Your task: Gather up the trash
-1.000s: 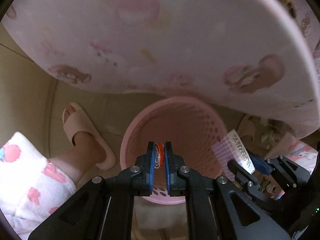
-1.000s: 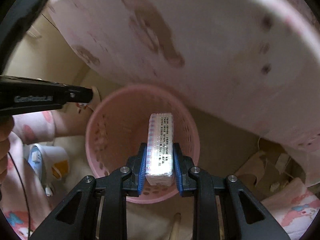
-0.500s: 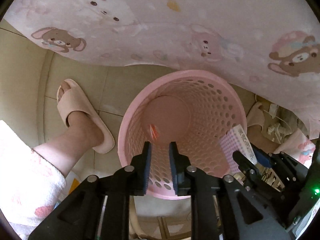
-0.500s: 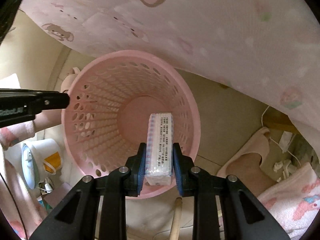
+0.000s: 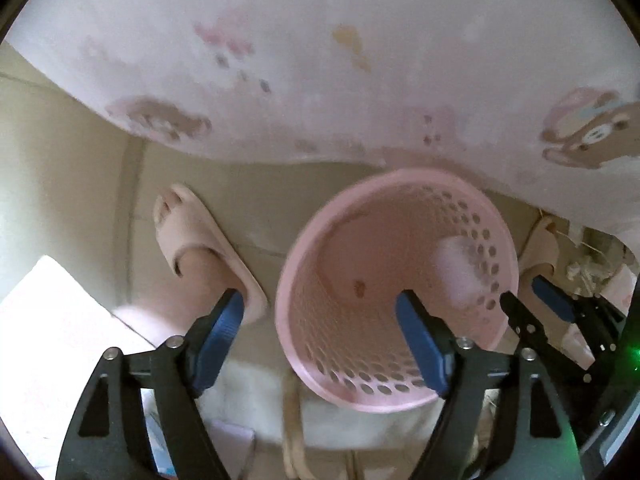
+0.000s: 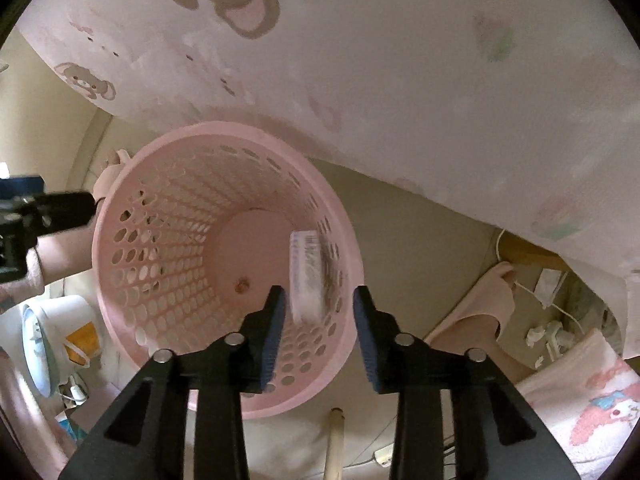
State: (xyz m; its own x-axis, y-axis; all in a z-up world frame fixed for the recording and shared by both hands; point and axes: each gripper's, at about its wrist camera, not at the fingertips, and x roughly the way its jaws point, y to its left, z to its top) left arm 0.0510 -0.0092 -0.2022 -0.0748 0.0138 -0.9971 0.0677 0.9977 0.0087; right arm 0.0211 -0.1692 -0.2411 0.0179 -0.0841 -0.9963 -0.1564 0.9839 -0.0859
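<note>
Inside the pink basket [image 6: 120,216], a white packet [image 6: 308,276], blurred.

Floor: beige tiles [image 5: 80,184] under me.
On it: round pink perforated plastic basket [image 6: 120,216]; my feet in pale pink foam slippers [image 5: 188,232].
Floor's right edge: white cable [image 6: 532,292].
</note>
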